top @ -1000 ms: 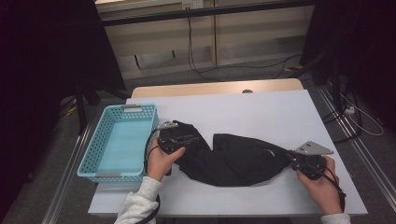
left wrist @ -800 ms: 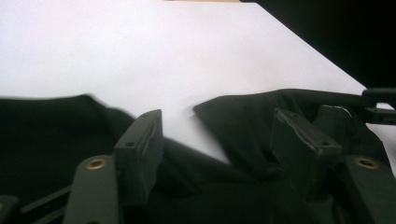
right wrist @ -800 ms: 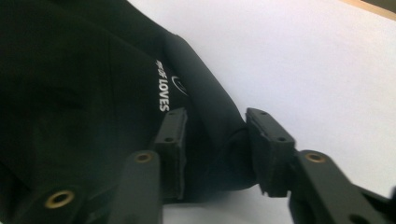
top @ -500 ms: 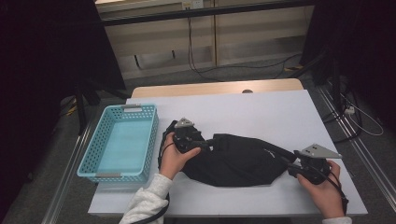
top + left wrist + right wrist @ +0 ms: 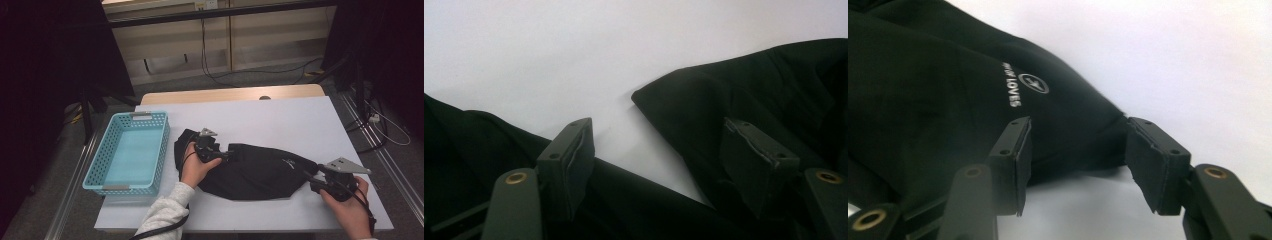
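Black cloth (image 5: 260, 172) lies loose on the surface (image 5: 280, 115) — both tongs, left (image 5: 659, 150) and right (image 5: 1075, 155), have just opened, letting go.

A black garment (image 5: 260, 172) with small white lettering was spread crumpled across the white worktop (image 5: 280, 115), one edge folded over itself.

the left hand (image 5: 196, 167) comes in from the near edge of the table, its light sleeve (image 5: 162, 217) angled toward the middle, and carries the left gripper (image 5: 231, 155) low and pointing toward the right edge. its jaws stand apart after closing a little, pads pressing nothing. the right hand (image 5: 350, 210) sits by the near right corner, and the right gripper (image 5: 309, 176) points left, jaws parted.
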Motion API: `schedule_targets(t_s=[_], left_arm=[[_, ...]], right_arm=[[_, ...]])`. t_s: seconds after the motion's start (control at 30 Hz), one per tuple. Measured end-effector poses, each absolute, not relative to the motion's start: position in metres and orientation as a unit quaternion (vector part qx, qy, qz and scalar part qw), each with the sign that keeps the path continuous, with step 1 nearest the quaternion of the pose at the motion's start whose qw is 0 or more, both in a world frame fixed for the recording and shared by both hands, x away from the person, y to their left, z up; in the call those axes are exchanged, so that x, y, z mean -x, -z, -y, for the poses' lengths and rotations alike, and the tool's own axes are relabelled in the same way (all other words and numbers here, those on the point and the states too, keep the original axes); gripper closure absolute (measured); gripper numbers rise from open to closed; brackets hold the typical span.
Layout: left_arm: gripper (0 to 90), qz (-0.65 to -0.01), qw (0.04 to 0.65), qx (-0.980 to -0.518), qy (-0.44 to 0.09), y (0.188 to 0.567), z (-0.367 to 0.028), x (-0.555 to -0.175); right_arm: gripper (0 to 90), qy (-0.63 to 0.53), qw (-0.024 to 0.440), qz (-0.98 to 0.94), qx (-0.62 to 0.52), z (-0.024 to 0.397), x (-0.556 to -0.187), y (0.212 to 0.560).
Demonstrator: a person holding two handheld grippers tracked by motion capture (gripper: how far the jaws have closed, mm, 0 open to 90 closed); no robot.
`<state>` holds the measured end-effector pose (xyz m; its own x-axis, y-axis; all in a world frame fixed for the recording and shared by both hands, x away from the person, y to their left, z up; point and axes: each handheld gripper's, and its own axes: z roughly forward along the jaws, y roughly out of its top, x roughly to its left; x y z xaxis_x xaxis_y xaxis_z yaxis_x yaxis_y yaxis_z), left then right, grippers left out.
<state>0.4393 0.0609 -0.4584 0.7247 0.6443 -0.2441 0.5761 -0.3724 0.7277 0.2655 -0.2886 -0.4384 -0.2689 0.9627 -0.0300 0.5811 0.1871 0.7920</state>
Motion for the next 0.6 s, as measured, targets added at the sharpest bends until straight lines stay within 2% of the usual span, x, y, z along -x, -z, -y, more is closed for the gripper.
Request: schedule_targets(t_s=[0.13, 0.3, 0.43, 0.6], left_arm=[[34.3, -0.370, 0.430, -0.823, -0.026, 0.461, -0.059, -0.437], [35.7, -0.359, 0.422, -0.832, -0.037, 0.461, -0.055, -0.431], [40.9, -0.367, 0.422, -0.829, -0.027, 0.460, -0.056, -0.430], [46.0, -0.365, 0.422, -0.830, -0.013, 0.459, -0.055, -0.430]], right_arm=[[46.2, -0.348, 0.263, -0.725, -0.533, 0.280, -0.270, 0.442], [46.3, -0.343, 0.252, -0.734, -0.530, 0.274, -0.272, 0.446], [46.6, -0.333, 0.240, -0.741, -0.531, 0.272, -0.274, 0.451], [51.7, -0.326, 0.236, -0.747, -0.529, 0.271, -0.274, 0.454]])
